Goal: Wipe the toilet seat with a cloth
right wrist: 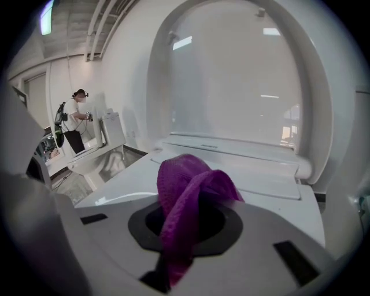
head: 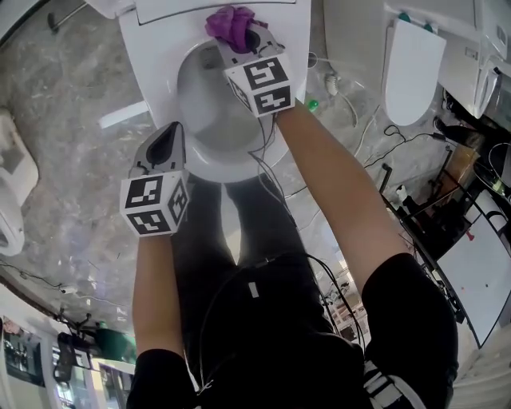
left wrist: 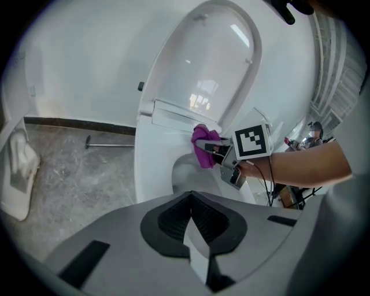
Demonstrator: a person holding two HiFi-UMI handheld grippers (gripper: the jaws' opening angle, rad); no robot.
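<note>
A white toilet stands below me, its seat (head: 160, 76) ringing the bowl and its lid (left wrist: 217, 63) raised upright. My right gripper (head: 242, 38) is shut on a purple cloth (head: 230, 22), which rests on the back of the seat near the hinge. From the right gripper view the cloth (right wrist: 188, 199) bulges out between the jaws, with the seat's rear part (right wrist: 231, 167) just beyond. The same cloth (left wrist: 203, 144) shows in the left gripper view beside the right gripper (left wrist: 217, 151). My left gripper (head: 168, 148) is shut and holds nothing, hovering by the seat's front left rim.
Grey marbled floor (head: 72, 128) surrounds the toilet. Another white toilet (head: 411, 68) stands at the right with cables (head: 375, 132) on the floor near it. A white fixture (head: 12, 192) sits at the left edge. A metal rod (left wrist: 110, 144) lies on the floor. A person (right wrist: 75, 118) stands far off.
</note>
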